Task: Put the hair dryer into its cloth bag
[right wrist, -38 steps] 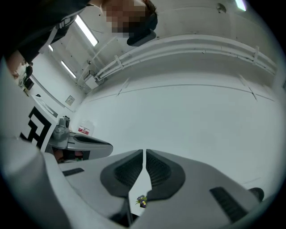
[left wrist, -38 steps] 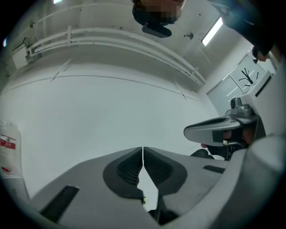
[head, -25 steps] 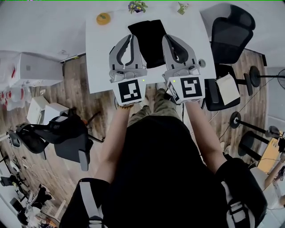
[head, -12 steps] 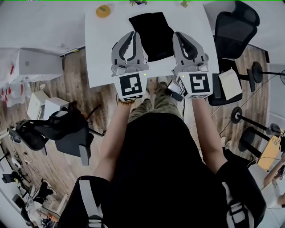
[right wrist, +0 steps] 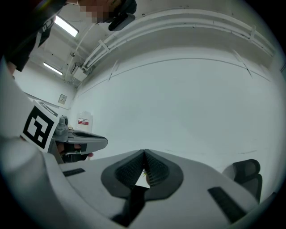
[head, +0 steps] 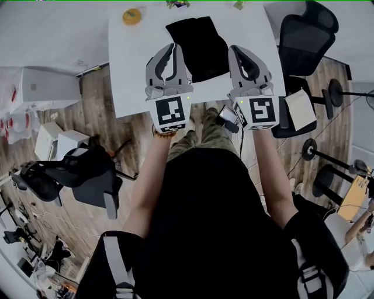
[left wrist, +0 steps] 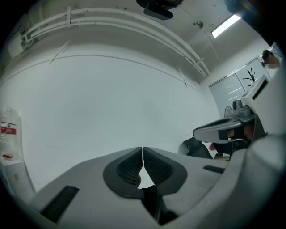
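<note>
Currently the left gripper [head: 169, 48] and right gripper [head: 242, 50] hold their jaws shut, empty; unopened, they might shove the black cloth bag [head: 196, 44] across the white desk [head: 133, 64].

A: Where's the bag [head: 197, 47]?
B: On the bench [head: 131, 76], toward its far edge, between the left hand-held gripper [head: 170, 47] and the right hand-held gripper [head: 241, 50].
A: Anything else?
B: A round thing [head: 131, 16] at the bench's far left corner; a chair [head: 305, 36] right of the bench.
</note>
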Tool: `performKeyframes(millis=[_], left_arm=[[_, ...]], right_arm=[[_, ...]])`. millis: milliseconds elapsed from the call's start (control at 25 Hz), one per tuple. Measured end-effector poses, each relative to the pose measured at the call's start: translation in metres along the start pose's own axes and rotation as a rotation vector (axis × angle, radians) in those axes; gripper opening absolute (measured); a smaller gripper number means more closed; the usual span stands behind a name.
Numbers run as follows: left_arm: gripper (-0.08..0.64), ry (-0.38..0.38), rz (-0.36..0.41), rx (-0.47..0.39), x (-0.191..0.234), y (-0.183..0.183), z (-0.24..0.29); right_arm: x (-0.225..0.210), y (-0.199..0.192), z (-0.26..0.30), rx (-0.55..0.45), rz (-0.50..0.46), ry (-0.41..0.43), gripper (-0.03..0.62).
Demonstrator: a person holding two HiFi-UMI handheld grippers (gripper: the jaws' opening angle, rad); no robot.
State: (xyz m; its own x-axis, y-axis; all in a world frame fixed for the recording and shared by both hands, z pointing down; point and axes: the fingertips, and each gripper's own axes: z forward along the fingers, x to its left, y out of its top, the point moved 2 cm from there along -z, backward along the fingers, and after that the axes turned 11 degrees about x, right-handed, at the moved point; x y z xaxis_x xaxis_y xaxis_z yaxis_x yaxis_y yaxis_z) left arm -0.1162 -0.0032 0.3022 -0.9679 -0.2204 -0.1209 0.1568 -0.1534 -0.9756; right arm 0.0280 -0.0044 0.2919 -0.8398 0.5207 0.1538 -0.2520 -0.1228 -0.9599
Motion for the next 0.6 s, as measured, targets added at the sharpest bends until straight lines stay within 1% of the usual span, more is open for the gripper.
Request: performKeyframes(millis=[240,440,600], left_arm=[[0.031,0.009,-0.005,0.013,0.011,-0.007,0.002],[0.031,0.018,-0.017,0.026,0.024,-0.012,-0.001],[0.031,0.015,-0.014,0.043,0.027,-0.021,0.003]], right_arm=[[-0.001,-0.005,0.003,0.021,0.002,0.007,0.029],[-0.004,-0.01,0.004,0.039,0.031,0.008,0.029],[-0.009,-0.013,0.004,0.047,0.021,0.002,0.029]])
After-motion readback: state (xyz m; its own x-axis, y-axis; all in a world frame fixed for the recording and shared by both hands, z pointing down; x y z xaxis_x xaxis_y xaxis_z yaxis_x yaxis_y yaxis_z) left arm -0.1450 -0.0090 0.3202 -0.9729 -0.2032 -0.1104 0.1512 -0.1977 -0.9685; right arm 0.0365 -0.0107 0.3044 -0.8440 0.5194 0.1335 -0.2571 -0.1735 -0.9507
